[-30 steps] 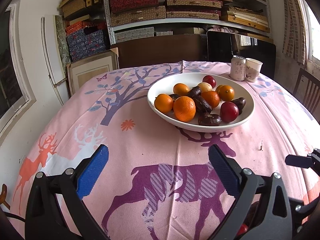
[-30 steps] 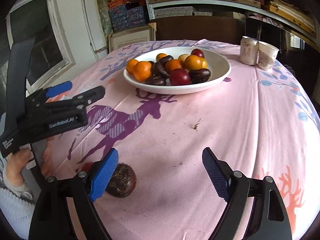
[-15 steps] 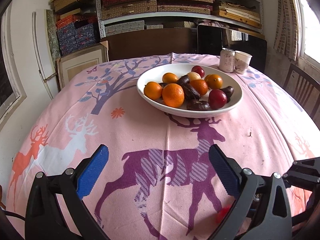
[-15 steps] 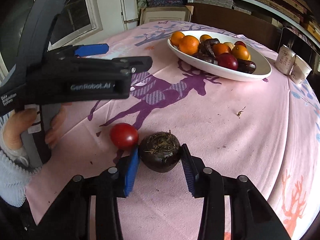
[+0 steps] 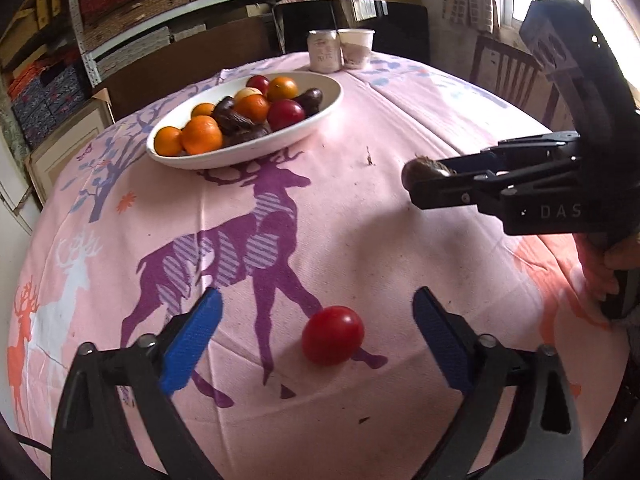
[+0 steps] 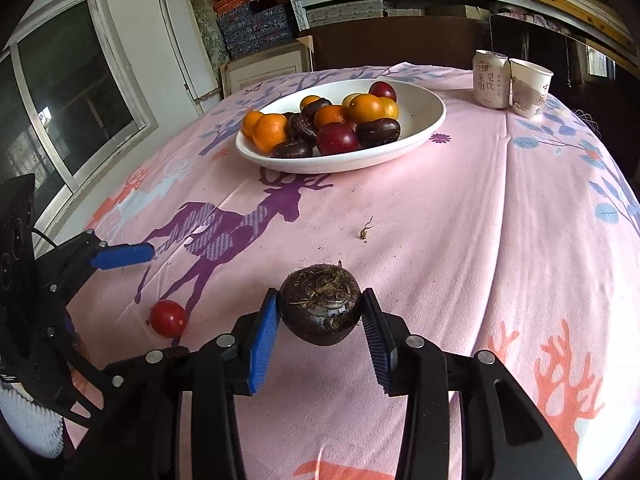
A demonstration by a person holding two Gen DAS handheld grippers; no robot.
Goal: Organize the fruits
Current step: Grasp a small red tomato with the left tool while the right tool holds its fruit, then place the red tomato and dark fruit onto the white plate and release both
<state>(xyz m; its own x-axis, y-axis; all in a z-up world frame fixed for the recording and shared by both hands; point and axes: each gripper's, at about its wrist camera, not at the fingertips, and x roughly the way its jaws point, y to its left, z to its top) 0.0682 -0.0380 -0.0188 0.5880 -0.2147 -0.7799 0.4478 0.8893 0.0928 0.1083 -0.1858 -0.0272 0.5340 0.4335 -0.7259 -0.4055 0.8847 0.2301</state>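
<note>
**Right jaws clamped on dark fruit; left jaws straddling red fruit**

1. Right gripper [image 6: 320, 330]: my two blue pads press on either side of a dark, rough-skinned round fruit [image 6: 320, 304]. The grip is clenched on it. In the left wrist view this fruit [image 5: 424, 170] shows at the tip of my right gripper [image 5: 436, 184], clear of the cloth, nearer to me than the white bowl.

2. Left gripper [image 5: 316, 344]: my jaws have just been closing, yet they are not gripping anything. A small red fruit [image 5: 333, 335] lies on the cloth between the pads, touching neither. It sits nearer the right-hand pad [image 5: 438, 340] than the left-hand one. In the right wrist view the same red fruit [image 6: 169, 318] lies well on my side of the bowl, with the left gripper [image 6: 92, 280] above it.

3. White bowl [image 6: 420, 128]: it stands on the pink deer-print tablecloth [image 6: 460, 240] and holds oranges [image 6: 270, 131], dark fruits and red fruits together.

4. Beyond the bowl, at the far edge of the cloth, a can [image 6: 490, 79] and a paper cup [image 6: 528, 88] stand side by side.

5. Between the held fruit and the bowl, a small dry scrap [image 6: 365, 232] lies on the cloth.
</note>
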